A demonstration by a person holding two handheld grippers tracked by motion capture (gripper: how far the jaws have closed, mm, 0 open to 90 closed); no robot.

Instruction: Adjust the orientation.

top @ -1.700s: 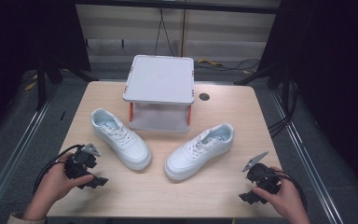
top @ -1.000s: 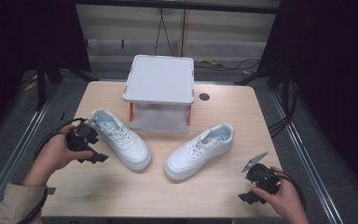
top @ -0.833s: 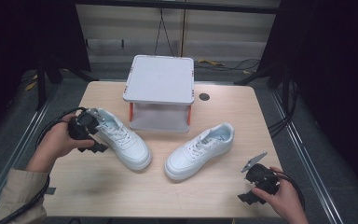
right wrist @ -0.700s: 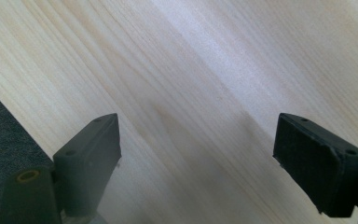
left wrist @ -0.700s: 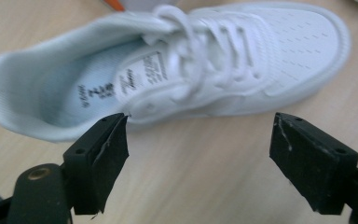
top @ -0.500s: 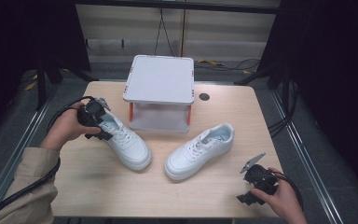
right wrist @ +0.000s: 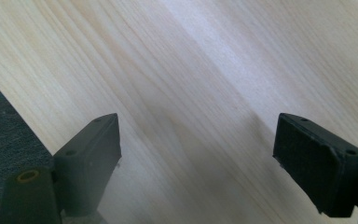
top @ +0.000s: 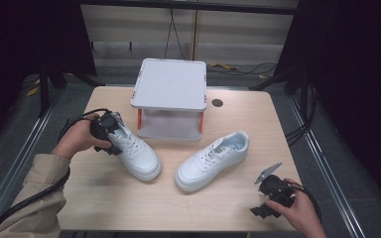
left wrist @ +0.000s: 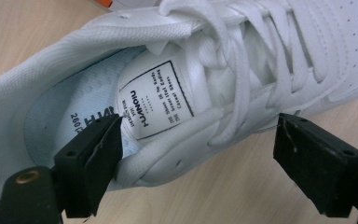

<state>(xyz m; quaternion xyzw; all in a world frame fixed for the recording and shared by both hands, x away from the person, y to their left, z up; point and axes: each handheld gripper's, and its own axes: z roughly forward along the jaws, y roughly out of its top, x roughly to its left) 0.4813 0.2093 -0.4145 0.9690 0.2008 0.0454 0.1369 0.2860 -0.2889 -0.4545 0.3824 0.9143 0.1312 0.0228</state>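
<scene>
The left sneaker lies left of centre in the high view, sole down on the worktop, with its toe pointing toward the lower right of the frame and its heel toward the upper left. It is a white low-top shoe with white laces, a perforated toe panel and a smooth outer. In the left gripper view the sneaker takes up the upper part of the frame. Its collar opening faces the camera, showing a pale blue insole with dark print and a white tongue label bearing black text inside a thin black border. The laces run across the tongue toward the upper right of that frame.

The left hand-held gripper is at the heel end of this sneaker, held in the person's left hand. In the left gripper view the left hand-held gripper is spread wide. One jaw sits at the collar rim over the insole; the other stands clear of the shoe's side above the wood. The pictures do not settle whether the first jaw touches the rim.

A second white sneaker lies just right of centre in the high view, toe toward the lower left, near the first but apart from it. A white-topped stand with orange legs sits behind both, at upper centre.

The right hand-held gripper is at the lower right of the high view, held in the right hand, well apart from both shoes. In the right gripper view it is spread open over bare wood, pinching nothing.
</scene>
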